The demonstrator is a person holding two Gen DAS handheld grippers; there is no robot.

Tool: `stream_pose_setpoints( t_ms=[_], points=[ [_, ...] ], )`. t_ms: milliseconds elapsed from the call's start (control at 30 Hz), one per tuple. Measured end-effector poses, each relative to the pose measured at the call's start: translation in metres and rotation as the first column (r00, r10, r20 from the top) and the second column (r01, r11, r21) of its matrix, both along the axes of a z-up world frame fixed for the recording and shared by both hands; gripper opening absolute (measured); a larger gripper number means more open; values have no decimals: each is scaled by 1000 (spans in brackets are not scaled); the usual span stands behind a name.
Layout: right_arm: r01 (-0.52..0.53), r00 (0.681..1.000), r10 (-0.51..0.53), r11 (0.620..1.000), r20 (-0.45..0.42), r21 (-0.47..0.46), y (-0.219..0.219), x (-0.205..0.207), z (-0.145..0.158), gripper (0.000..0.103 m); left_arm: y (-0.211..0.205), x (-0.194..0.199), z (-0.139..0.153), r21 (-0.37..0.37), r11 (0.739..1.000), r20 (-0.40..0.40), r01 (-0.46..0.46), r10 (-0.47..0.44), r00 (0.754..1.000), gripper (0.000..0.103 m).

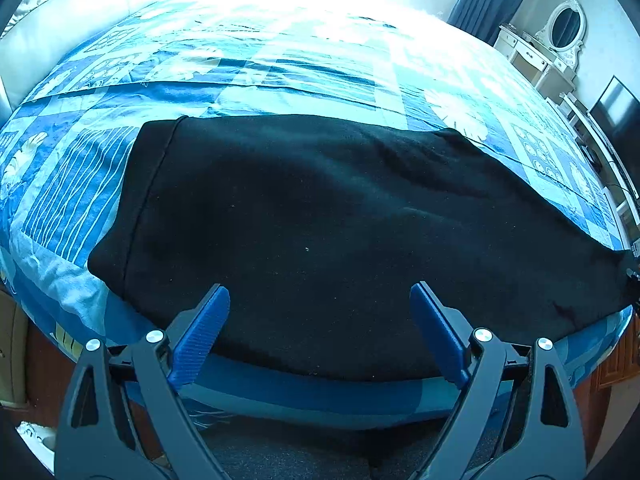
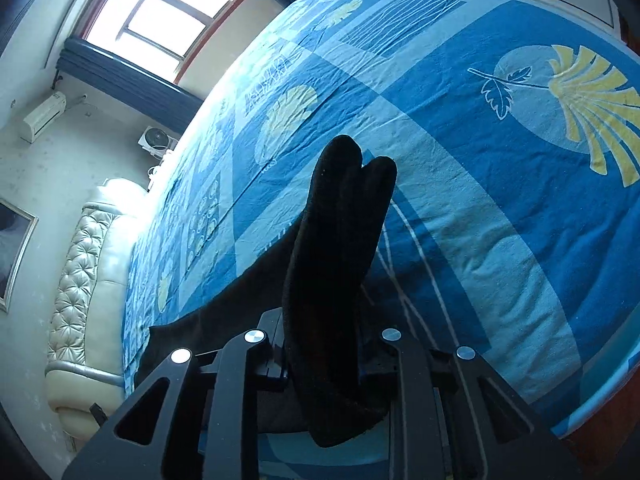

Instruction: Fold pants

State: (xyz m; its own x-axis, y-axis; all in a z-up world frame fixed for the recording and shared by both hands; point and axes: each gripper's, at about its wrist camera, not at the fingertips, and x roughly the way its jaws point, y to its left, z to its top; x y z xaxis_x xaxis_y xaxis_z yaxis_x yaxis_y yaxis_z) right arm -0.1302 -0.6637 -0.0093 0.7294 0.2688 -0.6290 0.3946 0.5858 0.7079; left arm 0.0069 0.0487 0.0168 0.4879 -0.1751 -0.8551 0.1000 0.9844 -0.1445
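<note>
Black pants lie spread flat on the blue patterned bedspread, reaching from the waistband at the left to the far right edge. My left gripper is open, its blue fingers hovering over the near edge of the pants. In the right wrist view a thick bunch of the black pants stands up between the jaws. My right gripper is shut on it, tilted sideways above the bedspread. The right fingertips are hidden by the fabric.
A cream tufted headboard runs along the left side of the bed. A white dressing table with an oval mirror and a dark screen stand at the right. A window with dark curtains is behind the bed.
</note>
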Motion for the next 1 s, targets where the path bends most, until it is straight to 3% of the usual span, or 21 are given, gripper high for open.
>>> stream_pose_setpoints(
  t_ms=[200,467,767,1000],
  points=[
    [-59,982,45,995,182,75,37,7,48,22,0,-4,-3,13,1000,14,24,-24,1000,91],
    [-198,946,182,980,269,34,129,48,95,22,-5,-11,-1,39,998,29,54,-55,998,91],
    [-308,929,302,951,213,-5,231,101,73,22,-7,-19,0,50,996,34,72,-73,997,91],
    [-375,922,384,918,53,-127,301,132,43,22,-13,-21,0,86,992,52,96,-100,994,91]
  ],
)
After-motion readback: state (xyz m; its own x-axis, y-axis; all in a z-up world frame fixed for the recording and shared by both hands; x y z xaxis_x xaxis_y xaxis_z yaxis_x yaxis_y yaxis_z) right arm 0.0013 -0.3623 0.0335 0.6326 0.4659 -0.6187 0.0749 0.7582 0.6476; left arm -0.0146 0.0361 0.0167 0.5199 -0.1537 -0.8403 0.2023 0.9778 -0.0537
